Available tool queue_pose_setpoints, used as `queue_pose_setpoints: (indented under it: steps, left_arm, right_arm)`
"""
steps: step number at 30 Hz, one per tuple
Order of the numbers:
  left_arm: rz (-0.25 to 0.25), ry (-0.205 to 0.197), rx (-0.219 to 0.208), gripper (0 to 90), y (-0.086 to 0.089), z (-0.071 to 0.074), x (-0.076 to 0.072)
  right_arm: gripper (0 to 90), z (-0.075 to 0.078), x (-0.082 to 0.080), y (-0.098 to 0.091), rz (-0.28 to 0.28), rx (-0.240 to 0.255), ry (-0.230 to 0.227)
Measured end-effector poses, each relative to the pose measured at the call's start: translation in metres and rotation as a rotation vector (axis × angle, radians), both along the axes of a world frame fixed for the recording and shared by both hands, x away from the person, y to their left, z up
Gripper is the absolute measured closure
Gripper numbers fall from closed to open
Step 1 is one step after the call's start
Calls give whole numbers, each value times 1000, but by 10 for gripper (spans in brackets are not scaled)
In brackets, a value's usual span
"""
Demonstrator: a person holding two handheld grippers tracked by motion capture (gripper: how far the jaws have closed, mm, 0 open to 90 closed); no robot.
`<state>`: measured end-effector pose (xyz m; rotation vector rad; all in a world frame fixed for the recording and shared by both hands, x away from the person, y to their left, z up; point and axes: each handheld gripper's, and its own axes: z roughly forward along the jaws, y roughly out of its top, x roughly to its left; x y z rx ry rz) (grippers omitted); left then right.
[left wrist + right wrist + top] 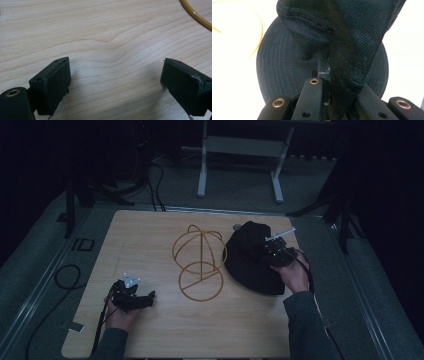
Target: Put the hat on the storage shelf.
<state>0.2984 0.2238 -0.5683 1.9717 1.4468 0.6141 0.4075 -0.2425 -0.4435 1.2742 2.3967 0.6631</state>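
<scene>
Jaws of right gripper (325, 82) clenched on fabric of black cap (250, 257), at worktop (150, 335) right side beside wire stand (200, 262). Left gripper (115, 85) held released, empty. Cap grasped; placing on stand judged left.

I count on wooden table (150, 330): one black hat (250, 260), one yellow wire stand (199, 262), two grippers, left gripper (150, 296) and right gripper (267, 251), one per hand. Beyond table: one white frame (240, 150) on floor.
</scene>
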Motion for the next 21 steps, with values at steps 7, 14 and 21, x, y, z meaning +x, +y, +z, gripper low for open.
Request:
queue_pose_setpoints:
  steps: [7, 14, 21]
  left_arm:
    - [0, -1, 0, 99, 0, 0, 0]
    - [-1, -1, 1, 99, 0, 0, 0]
    - [0, 0, 0, 99, 0, 0, 0]
  right_arm:
    - [878, 8, 9, 2, 10, 15, -14]
    - [879, 20, 15, 11, 57, -7, -35]
    - [879, 33, 18, 17, 80, 7, -60]
